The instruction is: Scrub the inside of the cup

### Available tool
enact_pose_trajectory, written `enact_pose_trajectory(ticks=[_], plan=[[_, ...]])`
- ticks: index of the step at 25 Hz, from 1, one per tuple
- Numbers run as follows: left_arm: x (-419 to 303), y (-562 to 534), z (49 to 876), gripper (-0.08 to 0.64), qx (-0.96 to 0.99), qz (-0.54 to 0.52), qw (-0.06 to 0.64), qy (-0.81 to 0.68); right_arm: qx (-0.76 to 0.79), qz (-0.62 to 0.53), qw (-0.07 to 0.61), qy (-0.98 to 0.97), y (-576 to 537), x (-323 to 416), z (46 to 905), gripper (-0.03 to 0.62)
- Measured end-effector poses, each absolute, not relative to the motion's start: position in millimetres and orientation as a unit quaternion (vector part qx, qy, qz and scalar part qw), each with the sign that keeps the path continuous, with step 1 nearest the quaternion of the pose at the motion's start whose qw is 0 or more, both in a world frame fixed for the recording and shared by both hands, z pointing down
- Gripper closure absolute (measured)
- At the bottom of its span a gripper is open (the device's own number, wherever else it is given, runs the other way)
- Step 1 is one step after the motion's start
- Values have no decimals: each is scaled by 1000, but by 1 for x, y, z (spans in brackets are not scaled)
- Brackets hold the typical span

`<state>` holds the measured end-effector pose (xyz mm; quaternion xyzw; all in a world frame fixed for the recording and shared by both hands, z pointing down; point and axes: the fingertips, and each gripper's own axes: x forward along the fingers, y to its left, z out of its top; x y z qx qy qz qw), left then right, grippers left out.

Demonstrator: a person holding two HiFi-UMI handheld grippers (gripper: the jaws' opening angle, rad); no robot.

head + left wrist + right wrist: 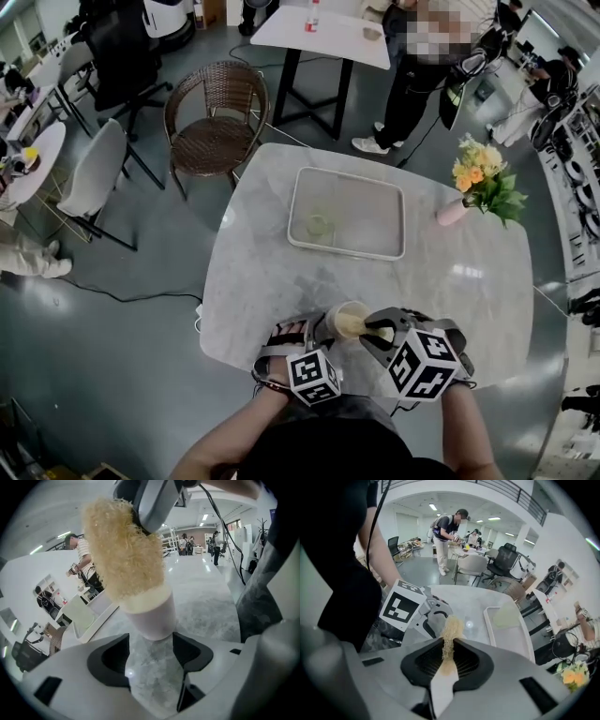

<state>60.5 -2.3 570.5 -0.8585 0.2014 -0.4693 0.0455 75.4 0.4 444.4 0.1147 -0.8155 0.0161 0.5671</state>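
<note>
A white cup [347,321] stands on the marble table [281,281] near its front edge. My left gripper [328,330] is shut on the cup's lower part. In the left gripper view the cup [151,613] sits between the two dark jaws of the left gripper [151,651]. My right gripper [380,336] is shut on a straw-coloured loofah scrubber [373,330] just right of the cup's mouth. From the left gripper the scrubber [124,550] hangs over the rim, its lower end at the cup's mouth. In the right gripper view the scrubber [451,630] sticks out of the shut right gripper [449,656].
A white tray [366,216] lies at the table's middle with a pale greenish glass [317,226] in it. A pink vase of yellow flowers [480,180] stands at the right. A wicker chair [217,117] and a person stand beyond the far edge.
</note>
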Motion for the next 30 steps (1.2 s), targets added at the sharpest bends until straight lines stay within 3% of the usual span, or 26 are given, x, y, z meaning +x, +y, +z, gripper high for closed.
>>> enact_pose_trajectory(ticks=[3,6,10,13,15,30], plan=[[52,0,562,317,-864,-454,43,212,169,19,544,-822,0,79,437,532],[41,2,553,468,-869,-435,34,234,233,34,512,-826,5,84,435,532],[35,5,538,546,-893,-367,-26,259,320,64,447,-833,18,85,436,532],[36,5,519,546,-916,-267,-127,272,360,85,387,-845,32,84,434,532],[32,1,507,546,-919,-221,-159,285,375,91,362,-848,40,83,434,532],[23,33,460,546,-908,-171,-176,340,363,62,341,-865,84,80,428,532]])
